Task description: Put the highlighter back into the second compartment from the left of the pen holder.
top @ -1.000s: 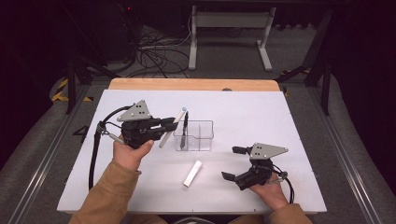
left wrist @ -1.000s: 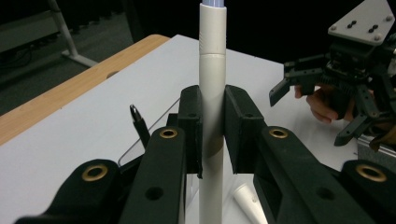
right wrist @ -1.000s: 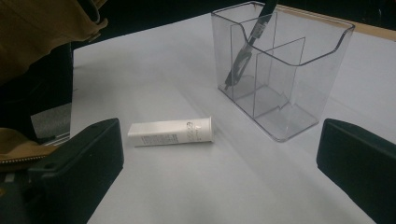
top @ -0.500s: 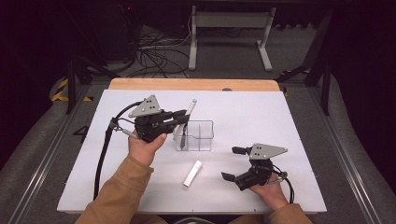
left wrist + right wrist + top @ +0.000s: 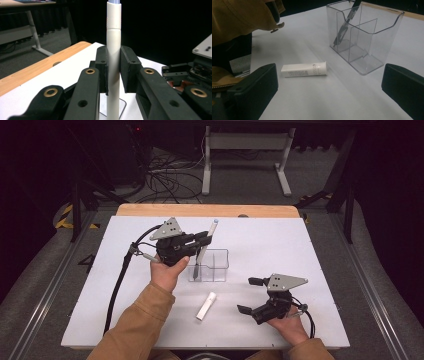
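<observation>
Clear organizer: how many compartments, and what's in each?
3. The clear organizer has a long left section, where the pen held by the left gripper dips in, and two bare smaller sections on its right.

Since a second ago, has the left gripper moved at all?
Yes. The left gripper has carried the pen rightward, over the clear organizer.
</observation>
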The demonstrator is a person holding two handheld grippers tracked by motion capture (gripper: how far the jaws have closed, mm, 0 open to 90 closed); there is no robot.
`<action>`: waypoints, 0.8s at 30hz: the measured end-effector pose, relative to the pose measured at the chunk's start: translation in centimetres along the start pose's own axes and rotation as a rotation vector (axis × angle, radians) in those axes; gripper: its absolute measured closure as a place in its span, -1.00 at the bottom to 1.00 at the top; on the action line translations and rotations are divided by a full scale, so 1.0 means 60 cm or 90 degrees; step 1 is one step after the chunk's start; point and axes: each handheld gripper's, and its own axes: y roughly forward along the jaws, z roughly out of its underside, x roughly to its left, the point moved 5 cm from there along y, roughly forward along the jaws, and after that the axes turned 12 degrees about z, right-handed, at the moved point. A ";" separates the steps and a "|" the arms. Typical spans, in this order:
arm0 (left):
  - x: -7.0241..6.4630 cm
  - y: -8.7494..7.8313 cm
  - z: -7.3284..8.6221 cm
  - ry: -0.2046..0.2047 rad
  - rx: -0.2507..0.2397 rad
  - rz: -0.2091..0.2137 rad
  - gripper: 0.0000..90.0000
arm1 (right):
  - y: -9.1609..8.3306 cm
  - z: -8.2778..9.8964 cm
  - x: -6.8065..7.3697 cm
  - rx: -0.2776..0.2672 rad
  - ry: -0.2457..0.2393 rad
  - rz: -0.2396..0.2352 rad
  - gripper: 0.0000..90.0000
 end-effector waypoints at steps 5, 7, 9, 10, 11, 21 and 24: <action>0.008 0.014 0.006 -0.012 -0.006 -0.005 0.74 | 0.001 0.000 0.000 0.000 -0.001 0.000 -0.98; 0.011 0.018 0.009 -0.009 -0.005 -0.010 0.74 | 0.000 0.000 0.000 0.001 -0.001 0.000 -0.98; 0.013 0.022 0.011 -0.001 -0.008 -0.018 0.74 | 0.000 0.001 0.000 0.001 0.000 0.000 -0.98; 0.015 0.024 0.011 0.002 -0.011 -0.021 0.74 | 0.000 0.001 0.000 0.001 0.000 -0.001 -0.98; 0.016 0.026 0.012 0.001 -0.014 -0.022 0.74 | 0.001 0.001 0.000 0.001 0.000 -0.001 -0.98; 0.028 0.044 0.024 -0.014 -0.017 -0.031 0.74 | 0.001 0.002 0.000 0.003 0.002 -0.003 -0.98; 0.031 0.047 0.025 -0.014 -0.017 -0.036 0.74 | 0.002 0.002 0.000 0.003 0.001 -0.004 -0.98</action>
